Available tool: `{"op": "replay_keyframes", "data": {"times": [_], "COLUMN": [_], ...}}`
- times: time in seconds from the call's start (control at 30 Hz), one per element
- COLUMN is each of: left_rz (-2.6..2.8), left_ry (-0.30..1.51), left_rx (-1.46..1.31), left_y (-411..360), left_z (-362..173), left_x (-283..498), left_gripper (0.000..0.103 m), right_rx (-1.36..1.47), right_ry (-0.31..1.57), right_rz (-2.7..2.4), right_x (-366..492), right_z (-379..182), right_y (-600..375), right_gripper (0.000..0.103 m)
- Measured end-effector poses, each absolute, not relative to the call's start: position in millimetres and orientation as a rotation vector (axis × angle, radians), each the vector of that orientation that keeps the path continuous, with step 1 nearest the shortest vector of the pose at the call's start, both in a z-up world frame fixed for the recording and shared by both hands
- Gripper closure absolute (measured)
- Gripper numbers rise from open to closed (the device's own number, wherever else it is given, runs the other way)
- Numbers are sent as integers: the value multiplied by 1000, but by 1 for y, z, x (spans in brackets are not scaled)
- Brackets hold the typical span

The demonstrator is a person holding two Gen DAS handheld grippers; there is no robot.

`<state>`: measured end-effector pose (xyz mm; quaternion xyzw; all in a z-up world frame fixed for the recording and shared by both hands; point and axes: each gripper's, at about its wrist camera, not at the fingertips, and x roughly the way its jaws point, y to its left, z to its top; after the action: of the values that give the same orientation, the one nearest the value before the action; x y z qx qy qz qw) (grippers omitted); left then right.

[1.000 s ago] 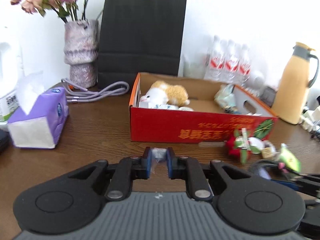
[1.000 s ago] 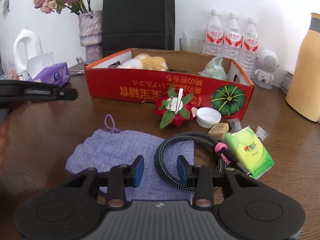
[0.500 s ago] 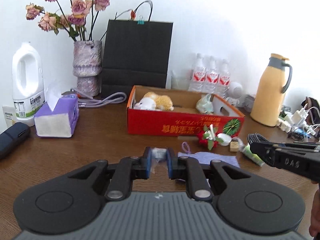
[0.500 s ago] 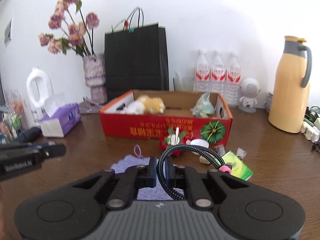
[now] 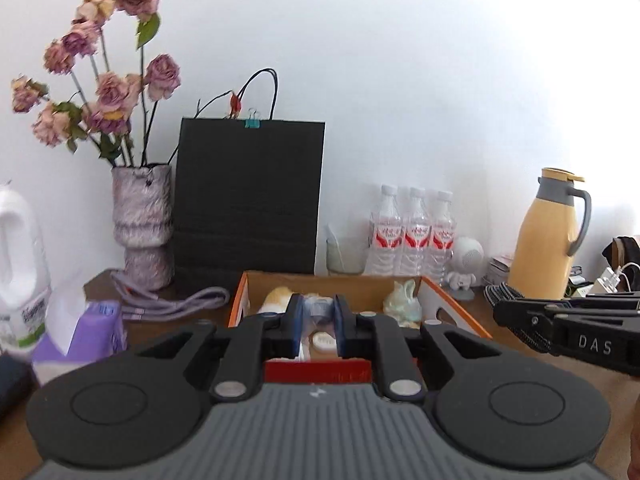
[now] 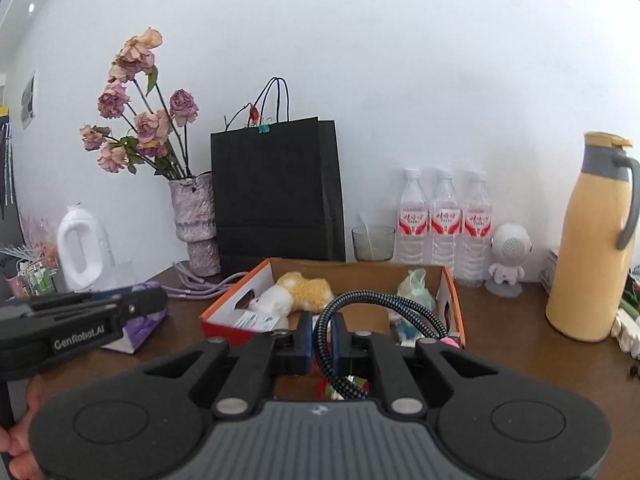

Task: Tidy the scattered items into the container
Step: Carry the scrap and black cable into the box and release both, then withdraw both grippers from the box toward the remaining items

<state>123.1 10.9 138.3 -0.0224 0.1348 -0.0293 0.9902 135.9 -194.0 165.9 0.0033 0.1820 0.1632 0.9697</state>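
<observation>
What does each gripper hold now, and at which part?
The right gripper holds the braided cable by one side of its loop. The left gripper holds a small pale object; which part cannot be told.

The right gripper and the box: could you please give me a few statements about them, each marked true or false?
1. The right gripper is shut on the braided cable. True.
2. The cable lies flat on the table. False: it is lifted, looping above the box.
3. A plush toy is in the box. True.
4. The left gripper is wide open and empty. False: it is closed on a small clear item.
</observation>
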Motion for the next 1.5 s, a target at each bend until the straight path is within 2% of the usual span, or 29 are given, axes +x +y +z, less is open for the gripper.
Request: {"op": "replay_keyframes", "data": {"times": [0.17,0.33,0.47,0.67,0.7,0.8,0.9,1.0,1.07,1.17,1.2,1.23,1.37,1.43,1.5], "left_rz": [-44,-54,-100,-93,-94,-94,-90,-105,-91,-50,-37,-28,4,27,49], "left_ry": [344,539,708,772,769,789,809,822,843,885,889,892,897,876,835], "left_rx": [13,-13,-25,84,86,69,38,44,27,-10,-17,-14,-22,-26,-16], "left_y": [8,15,6,-4,-5,-2,3,9,16,27,29,29,32,33,30], "left_z": [162,126,79,43,44,45,53,67,78,92,95,98,113,123,130], "left_x": [244,347,384,400,400,402,403,398,395,388,385,381,360,343,325], "left_gripper": [87,87,87,82,77,70,51,49,44,35,28,24,19,16,10], "right_rx": [-36,-45,8,65,66,54,96,96,90,57,39,22,32,20,15], "right_ry": [421,584,748,928,945,962,968,963,993,1042,1045,1048,1044,1015,966], "right_rz": [371,427,441,455,452,417,406,385,335,227,195,175,149,159,177], "right_x": [242,339,398,449,452,456,454,445,440,432,427,420,388,365,343], "right_z": [194,174,132,73,68,63,70,90,102,117,121,126,145,156,163], "right_y": [-189,-169,-163,-152,-149,-143,-153,-169,-181,-198,-202,-205,-213,-211,-204], "right_gripper": [95,95,95,95,93,89,88,76,70,49,38,36,37,34,32]}}
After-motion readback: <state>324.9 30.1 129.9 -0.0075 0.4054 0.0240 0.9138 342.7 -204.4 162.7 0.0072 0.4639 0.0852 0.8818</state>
